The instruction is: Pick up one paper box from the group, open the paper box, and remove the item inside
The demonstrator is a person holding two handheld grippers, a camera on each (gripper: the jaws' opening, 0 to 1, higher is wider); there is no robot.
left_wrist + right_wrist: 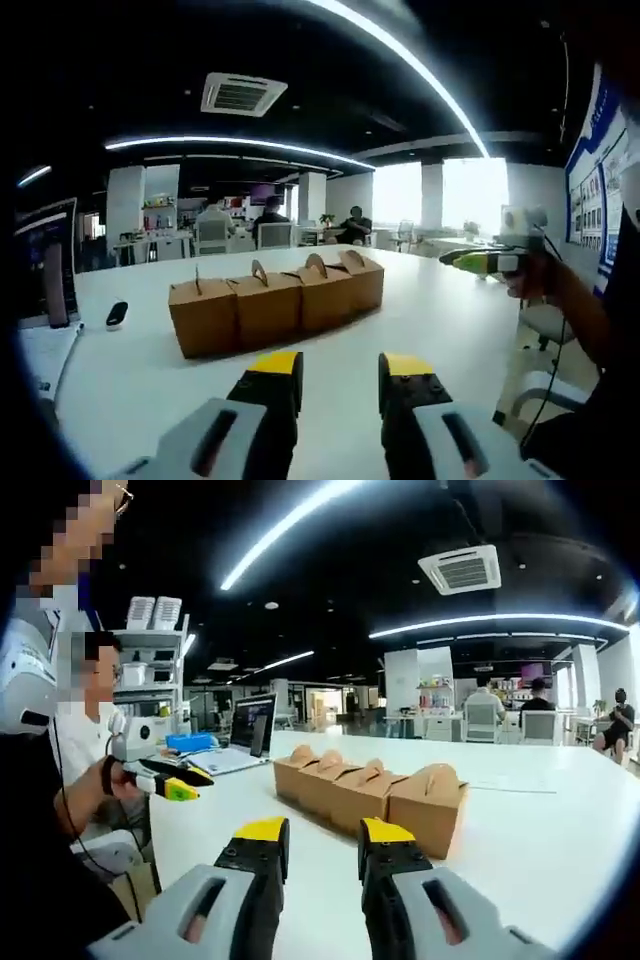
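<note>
Nearest, left gripper [340,366]: yellow-tipped black jaws parted with a clear gap, nothing between them, hovering over the white table [430,310] short of the boxes. Same in the right gripper view, right gripper [324,832]: jaws spread, empty, over the table's near part.

Next out, row of four brown paper boxes [275,300], touching side by side, all closed, tab handles sticking up on top. Row runs diagonally away toward the right in the left gripper view; in the right gripper view it runs away to the left, closest box just beyond the right jaw tip. No gripper touches any box.

Small black-and-white device [117,314] lies on the table left of the row, apart from it. Monitor edge [52,268] at far left.

Right gripper also seen at the right edge of the left gripper view, held in a hand [530,280]. Left gripper shows at left in the right gripper view; jaw state there hard to tell.

Open laptop [245,736] on the table beyond the boxes. Far back: seated people at desks [270,222], bright windows [440,195], ceiling light strips [290,525].
</note>
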